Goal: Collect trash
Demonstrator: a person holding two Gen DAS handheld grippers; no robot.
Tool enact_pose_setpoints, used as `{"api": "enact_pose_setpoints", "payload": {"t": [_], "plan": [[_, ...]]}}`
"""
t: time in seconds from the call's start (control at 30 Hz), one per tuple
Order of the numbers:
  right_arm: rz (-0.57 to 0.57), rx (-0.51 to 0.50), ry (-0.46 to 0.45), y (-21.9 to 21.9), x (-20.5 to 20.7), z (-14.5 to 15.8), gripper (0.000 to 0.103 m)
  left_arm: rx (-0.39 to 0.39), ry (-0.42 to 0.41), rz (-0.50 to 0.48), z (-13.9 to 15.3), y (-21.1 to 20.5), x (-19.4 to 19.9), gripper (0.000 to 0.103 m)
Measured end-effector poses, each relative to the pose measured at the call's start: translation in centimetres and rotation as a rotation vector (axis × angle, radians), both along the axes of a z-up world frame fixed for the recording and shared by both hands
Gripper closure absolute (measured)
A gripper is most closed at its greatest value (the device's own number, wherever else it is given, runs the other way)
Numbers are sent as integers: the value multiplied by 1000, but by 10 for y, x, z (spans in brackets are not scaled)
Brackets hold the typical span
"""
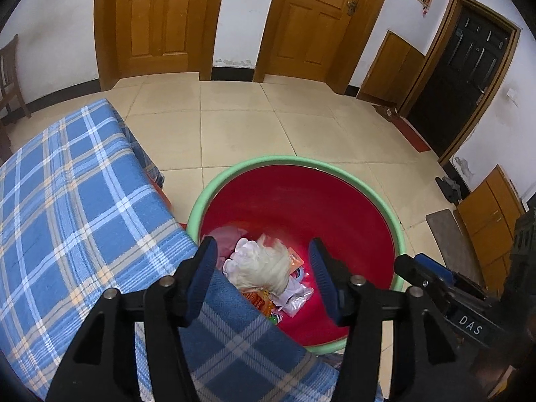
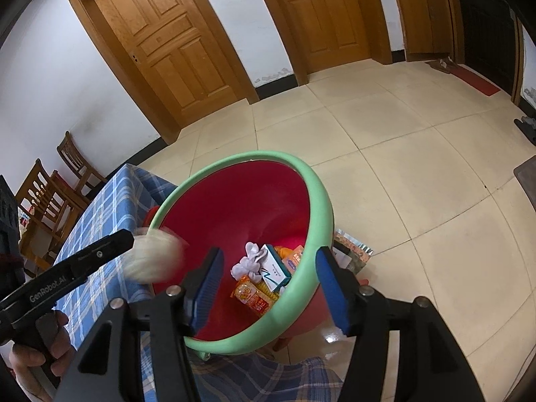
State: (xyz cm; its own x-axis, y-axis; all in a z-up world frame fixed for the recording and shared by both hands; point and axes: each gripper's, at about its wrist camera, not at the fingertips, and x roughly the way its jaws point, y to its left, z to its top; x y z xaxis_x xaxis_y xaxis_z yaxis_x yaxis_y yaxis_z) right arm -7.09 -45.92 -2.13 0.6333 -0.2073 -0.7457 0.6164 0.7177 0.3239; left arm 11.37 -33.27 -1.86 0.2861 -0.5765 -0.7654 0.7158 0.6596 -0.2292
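Blue plaid cloth [image 1: 67, 184] at left; left gripper [image 1: 263, 261] fingers parted over the red bin [image 1: 301, 201], a blurred white wad [image 1: 268, 268] loose between them above the trash; right gripper [image 2: 269, 279] fingers parted, straddling the green rim [image 2: 301, 288], gripping nothing.

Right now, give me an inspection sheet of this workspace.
Surface: table under blue plaid cloth, beside the basin.
Job's things: red basin with green rim, holding white box, orange wrapper, crumpled tissue; pale fluffy wad, blurred, over the basin.
Clutter: patterned bag on floor behind basin.
Tools: left tool open, wad between its fingers; right tool open, basin rim between its fingers.
Cables: nothing seen.
Surroundings: tiled floor, wooden doors, chairs.
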Motion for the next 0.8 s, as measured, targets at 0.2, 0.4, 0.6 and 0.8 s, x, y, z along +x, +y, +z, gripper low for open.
{"api": "enact_pose_setpoints", "payload": {"t": [0.2,0.4,0.6,0.8], "plan": [[10,-5,-6,3,1,2,40,-11,11,40,4,14,0,46],[40,-16,-20,15,3,9,38,-4,5,107,7,42,-1,42],[85,-28,-36,35,9,17,33,-8,-17,186,13,78,-6,37],[139,-49,-47,60,15,26,23,-7,-42,278,20,114,-11,29]]}}
